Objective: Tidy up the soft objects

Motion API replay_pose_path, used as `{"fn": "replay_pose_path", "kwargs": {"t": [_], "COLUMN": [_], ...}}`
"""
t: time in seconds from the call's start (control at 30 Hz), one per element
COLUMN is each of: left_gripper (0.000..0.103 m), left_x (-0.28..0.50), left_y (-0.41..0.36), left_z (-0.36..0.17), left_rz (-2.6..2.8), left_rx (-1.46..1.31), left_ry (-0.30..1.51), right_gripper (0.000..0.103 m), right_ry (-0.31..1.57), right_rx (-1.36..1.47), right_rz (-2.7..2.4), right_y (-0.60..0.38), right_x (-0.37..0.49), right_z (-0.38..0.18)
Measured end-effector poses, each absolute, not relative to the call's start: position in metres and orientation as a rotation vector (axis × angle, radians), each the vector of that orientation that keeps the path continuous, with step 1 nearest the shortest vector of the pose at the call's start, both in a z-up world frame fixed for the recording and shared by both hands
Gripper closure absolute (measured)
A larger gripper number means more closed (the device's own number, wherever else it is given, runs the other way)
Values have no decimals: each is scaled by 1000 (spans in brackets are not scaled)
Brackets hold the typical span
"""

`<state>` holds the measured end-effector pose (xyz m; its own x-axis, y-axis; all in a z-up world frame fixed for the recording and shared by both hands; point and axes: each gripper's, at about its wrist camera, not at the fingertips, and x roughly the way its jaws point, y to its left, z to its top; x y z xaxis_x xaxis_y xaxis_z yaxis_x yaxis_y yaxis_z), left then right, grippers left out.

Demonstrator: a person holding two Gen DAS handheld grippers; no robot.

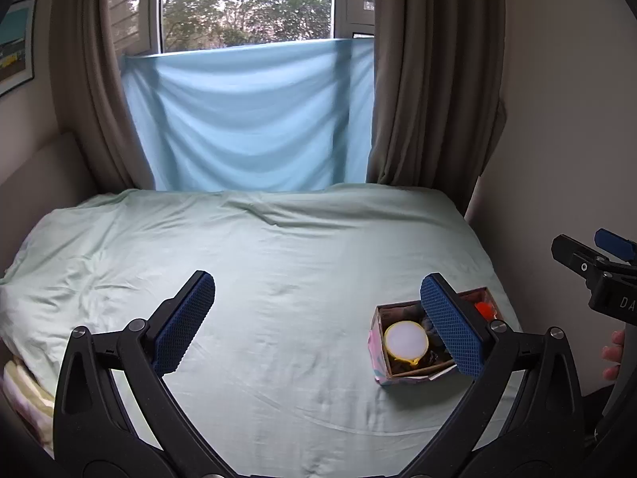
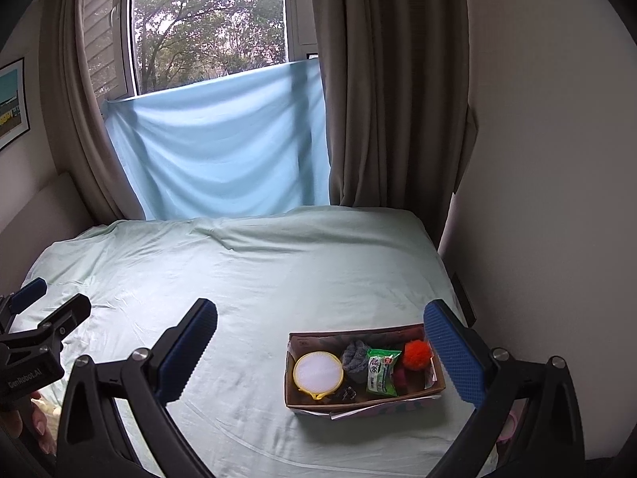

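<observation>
Two black grippers with blue pads, the left gripper (image 1: 318, 318) and the right gripper (image 2: 320, 348), hang wide apart, holding nothing. The brown cardboard box (image 2: 360, 402) of soft things sits lower right on the pale green bed sheet (image 2: 239, 279), probably tidy already.

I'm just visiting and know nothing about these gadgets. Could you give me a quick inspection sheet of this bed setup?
Surface: bed under a wrinkled pale green sheet.
Job's things: open cardboard box holding a round yellow-rimmed pad, grey knit piece, green wipes packet, orange pompom.
Clutter: patterned fabric at the bed's left edge.
Grippers: left gripper and right gripper both open, empty, above the sheet.
Cables: nothing seen.
Surroundings: window, brown curtains, blue cloth, wall picture.
</observation>
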<state>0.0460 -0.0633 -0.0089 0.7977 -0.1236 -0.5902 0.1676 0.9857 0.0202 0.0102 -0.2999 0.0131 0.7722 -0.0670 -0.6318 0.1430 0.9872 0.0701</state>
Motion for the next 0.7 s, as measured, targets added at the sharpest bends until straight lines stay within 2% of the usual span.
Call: {"fn": "replay_pose_path", "kwargs": {"t": [0.7], "left_gripper": [0], "left_x": [45], "left_y": [-66], "left_z": [-2], "left_rz": [-149], "left_rx": [76], "left_ry": [603], "right_gripper": [0], "right_ry": [636], "right_rx": [117], "right_rz": [-107], "right_y": [-310], "right_x": [12], "right_z": [22]}}
